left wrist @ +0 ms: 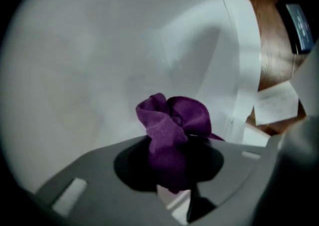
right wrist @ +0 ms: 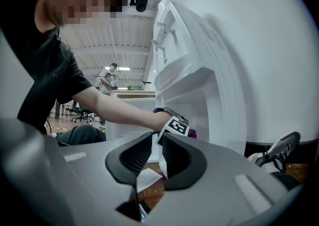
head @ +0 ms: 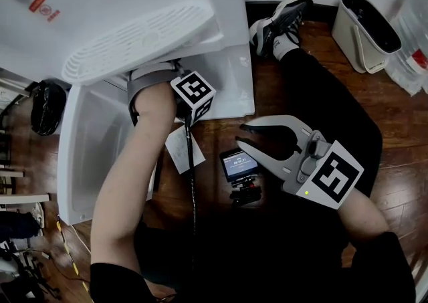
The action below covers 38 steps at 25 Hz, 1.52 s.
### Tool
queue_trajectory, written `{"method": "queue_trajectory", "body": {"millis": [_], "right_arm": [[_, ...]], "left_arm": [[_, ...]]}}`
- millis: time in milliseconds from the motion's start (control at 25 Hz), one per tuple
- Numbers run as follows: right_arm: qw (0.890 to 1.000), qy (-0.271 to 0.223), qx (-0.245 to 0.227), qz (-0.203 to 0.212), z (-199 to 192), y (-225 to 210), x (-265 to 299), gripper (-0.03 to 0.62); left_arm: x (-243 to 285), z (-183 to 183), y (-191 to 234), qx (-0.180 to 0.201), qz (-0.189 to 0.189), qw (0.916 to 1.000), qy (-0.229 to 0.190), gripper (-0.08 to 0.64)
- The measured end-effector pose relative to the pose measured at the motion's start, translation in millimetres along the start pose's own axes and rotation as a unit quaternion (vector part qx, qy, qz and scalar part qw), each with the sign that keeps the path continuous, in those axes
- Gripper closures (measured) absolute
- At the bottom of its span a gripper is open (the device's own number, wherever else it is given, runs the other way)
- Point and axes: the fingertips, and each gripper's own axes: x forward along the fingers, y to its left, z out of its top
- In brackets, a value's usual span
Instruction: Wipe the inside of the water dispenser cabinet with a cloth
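We are crouched before the tall white plastic water dispenser (head: 134,1), whose slotted drip tray (head: 140,41) juts out above its lower cabinet (left wrist: 99,60). The white cabinet door (head: 87,154) hangs open at the left of the head view, over the dark wooden floor (head: 394,134). A white plastic bin (head: 358,37) stands on that floor at the far right, well apart from the dispenser.

Our bare left forearm (head: 134,168) reaches under the drip tray into the cabinet, where only the marker cube (head: 192,94) shows from above. The left hand-held gripper (left wrist: 169,144) is pinching a bunched purple cloth (left wrist: 172,120), which sits inside the cabinet in front of the pale inner wall. We cannot tell whether the cloth touches that wall.

The grey right hand-held gripper (head: 239,136) is held outside the cabinet, above the floor. Its jaws stand only narrowly apart, with nothing between them.

A small black device with a lit screen (head: 238,164) lies on the floor just beside the right hand-held gripper's jaws. A white paper slip (head: 179,151) lies near the cabinet's front.
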Motion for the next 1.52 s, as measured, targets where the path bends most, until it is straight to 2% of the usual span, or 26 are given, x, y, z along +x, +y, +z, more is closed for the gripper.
{"method": "queue_trajectory", "body": {"millis": [80, 120, 160, 200, 240, 280, 320, 360, 400, 440, 480, 520, 560, 600, 640, 680, 720, 760, 880, 1000, 1080, 1120, 1200, 1400, 1480, 1520], "right_arm": [[1.0, -0.001, -0.005, 0.009, 3, 5, 1, 0.525], [1.0, 0.0, -0.01, 0.014, 3, 8, 3, 0.525], [1.0, 0.004, -0.016, 0.017, 1, 11, 4, 0.525], [1.0, 0.01, -0.023, 0.019, -2, 12, 5, 0.526], [0.999, 0.017, -0.028, 0.018, -5, 13, 6, 0.526], [0.999, 0.023, -0.029, 0.016, -9, 12, 6, 0.526], [0.999, 0.026, -0.028, 0.012, -11, 11, 6, 0.526], [0.999, 0.026, -0.024, 0.008, -11, 9, 5, 0.526], [1.0, 0.024, -0.02, 0.004, -11, 6, 5, 0.526], [1.0, 0.021, -0.017, 0.001, -10, 5, 4, 0.526], [1.0, 0.02, -0.015, -0.001, -9, 3, 4, 0.526], [1.0, 0.02, -0.016, -0.001, -9, 3, 4, 0.526], [1.0, 0.021, -0.017, 0.0, -9, 3, 4, 0.526], [1.0, 0.023, -0.019, 0.002, -11, 4, 6, 0.526], [0.999, 0.027, -0.02, 0.004, -13, 5, 7, 0.526], [0.999, 0.031, -0.02, 0.005, -15, 6, 9, 0.526], [0.999, 0.035, -0.02, 0.005, -18, 6, 10, 0.526], [0.999, 0.038, -0.019, 0.005, -19, 5, 11, 0.526], [0.999, 0.048, -0.017, 0.002, -24, 4, 14, 0.526], [0.998, 0.058, -0.024, -0.002, -30, 2, 16, 0.526], [0.997, 0.064, -0.032, -0.008, -34, 0, 16, 0.526], [0.997, 0.065, -0.033, -0.011, -35, -1, 16, 0.526], [0.997, 0.065, -0.031, -0.016, -35, -3, 16, 0.526], [0.998, 0.061, -0.027, -0.006, -29, 0, 17, 0.526], [0.998, 0.062, -0.033, 0.002, -30, 4, 19, 0.526], [0.997, 0.064, -0.036, 0.004, -32, 6, 19, 0.526]], "left_arm": [[-13, -5, 0, -0.098, 0.002, 0.9944, -0.039, 0.414], [-19, -6, 5, -0.155, 0.009, 0.9861, -0.06, 0.414], [-25, -7, 13, -0.224, 0.015, 0.9706, -0.086, 0.414], [-33, -7, 23, -0.308, 0.015, 0.9441, -0.117, 0.414], [-41, -7, 30, -0.399, 0.005, 0.9042, -0.152, 0.414], [-51, -7, 35, -0.491, -0.019, 0.8502, -0.188, 0.414], [-59, -4, 37, -0.579, -0.056, 0.7805, -0.228, 0.414], [-68, 1, 36, -0.66, -0.101, 0.6937, -0.269, 0.414], [-77, 6, 35, -0.73, -0.147, 0.5919, -0.308, 0.414], [-85, 9, 32, -0.786, -0.188, 0.4831, -0.338, 0.414], [-91, 9, 27, -0.826, -0.217, 0.3792, -0.356, 0.413], [-94, 5, 21, -0.853, -0.235, 0.2889, -0.366, 0.413], [-95, -2, 13, -0.87, -0.241, 0.2145, -0.372, 0.412], [-95, -11, 7, -0.881, -0.241, 0.1536, -0.377, 0.413], [-93, -21, 3, -0.887, -0.237, 0.1038, -0.382, 0.411], [-90, -31, 2, -0.89, -0.23, 0.0644, -0.388, 0.413], [-84, -39, 3, -0.893, -0.221, 0.0356, -0.391, 0.413], [-76, -45, 5, -0.895, -0.213, 0.0153, -0.391, 0.413], [-48, -46, 27, -0.894, -0.212, -0.0355, -0.393, 0.413], [-18, -37, 59, -0.889, -0.215, -0.0924, -0.393, 0.413], [-5, -31, 72, -0.89, -0.211, -0.1219, -0.386, 0.413], [-4, -29, 75, -0.889, -0.211, -0.1295, -0.385, 0.413], [-15, -30, 69, -0.886, -0.217, -0.1365, -0.387, 0.413], [-69, -64, 17, -0.886, -0.21, -0.1635, -0.379, 0.414], [-75, -77, 18, -0.886, -0.201, -0.1619, -0.385, 0.414], [-74, -81, 26, -0.884, -0.197, -0.1556, -0.394, 0.414]]}}
